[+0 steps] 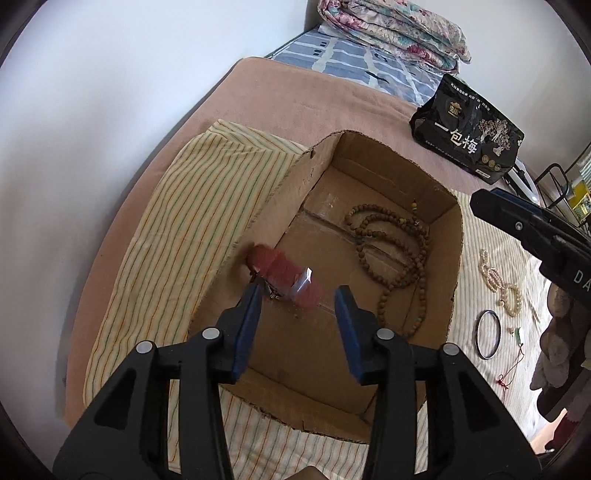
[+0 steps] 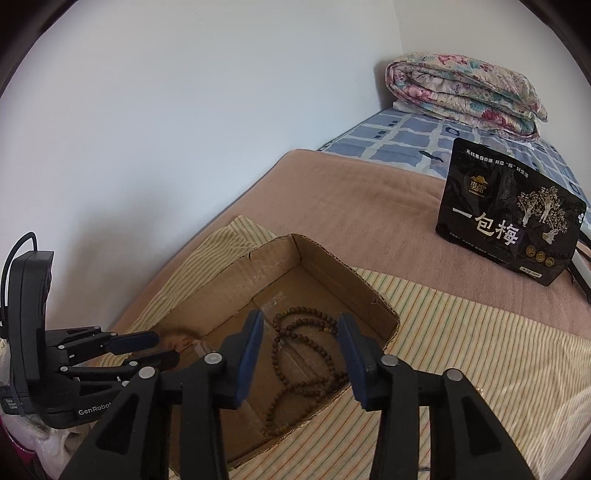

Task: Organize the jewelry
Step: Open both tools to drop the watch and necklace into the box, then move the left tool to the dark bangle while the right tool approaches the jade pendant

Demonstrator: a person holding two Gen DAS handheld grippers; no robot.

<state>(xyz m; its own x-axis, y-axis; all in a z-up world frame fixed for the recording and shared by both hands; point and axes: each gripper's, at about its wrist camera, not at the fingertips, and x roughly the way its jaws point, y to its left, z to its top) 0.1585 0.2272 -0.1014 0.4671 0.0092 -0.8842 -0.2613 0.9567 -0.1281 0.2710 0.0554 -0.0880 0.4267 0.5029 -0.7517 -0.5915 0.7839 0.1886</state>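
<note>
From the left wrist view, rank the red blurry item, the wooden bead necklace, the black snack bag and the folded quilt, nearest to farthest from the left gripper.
1. Red blurry item, just beyond the left gripper, over the cardboard box.
2. Wooden bead necklace, right side of the box floor.
3. Black snack bag, beyond the box, right.
4. Folded quilt, far end of the bed.

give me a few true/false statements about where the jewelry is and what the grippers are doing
1. The brown bead necklace lies inside the cardboard box. True.
2. The left gripper is clamped shut on the necklace. False: its jaws are apart and nothing sits between them; a blurred red item is just beyond the tips.
3. The dark bangle is in the box. False: it lies on the striped cloth outside it.
4. The right gripper is open and empty. True.
5. The pearl bracelets lie outside the box. True.
</note>
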